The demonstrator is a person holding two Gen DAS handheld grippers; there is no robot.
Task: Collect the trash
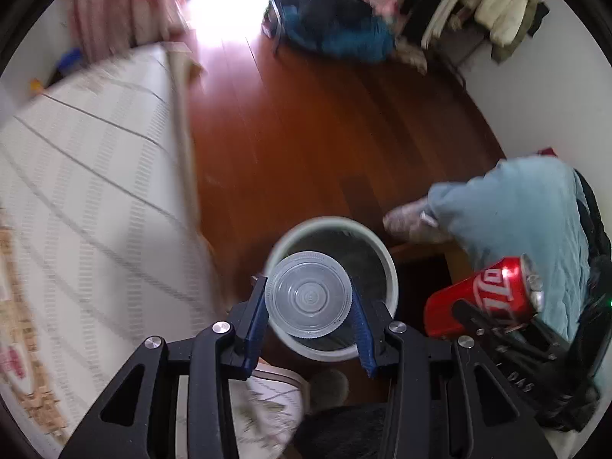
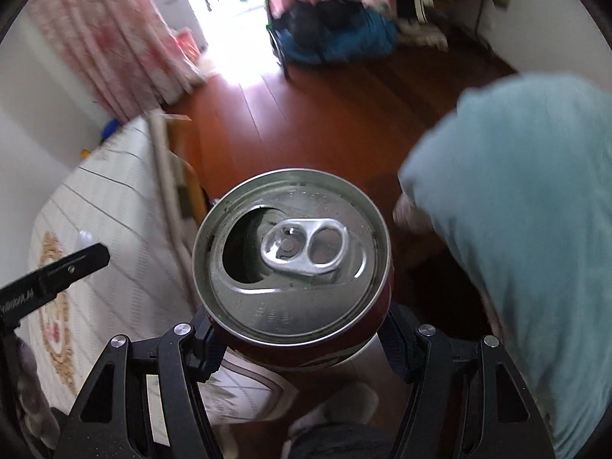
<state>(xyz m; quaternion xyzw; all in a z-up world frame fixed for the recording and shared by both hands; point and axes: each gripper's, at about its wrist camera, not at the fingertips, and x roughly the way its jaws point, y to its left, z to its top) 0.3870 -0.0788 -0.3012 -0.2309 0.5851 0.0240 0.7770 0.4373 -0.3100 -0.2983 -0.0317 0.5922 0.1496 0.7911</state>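
My left gripper (image 1: 308, 287) is shut on a small clear round plastic container (image 1: 308, 300), whose ribbed round face is turned to the camera. It hangs over a white trash bin (image 1: 391, 267) with a dark liner, which stands on the wooden floor. My right gripper (image 2: 302, 344) is shut on a red cola can (image 2: 292, 252), opened, with its pull tab in place. In the left wrist view the same can (image 1: 482, 294) is tilted just right of the bin, and the right gripper's fingers (image 1: 493, 325) clamp it.
A bed with a white patterned cover (image 1: 88, 191) fills the left. A light blue cloth (image 1: 528, 214) drapes over something at the right. A blue bag (image 1: 344, 34) and hanging clothes (image 1: 497, 4) lie beyond the red-brown floor (image 1: 306, 134). A person's slippered feet (image 2: 248, 394) are below.
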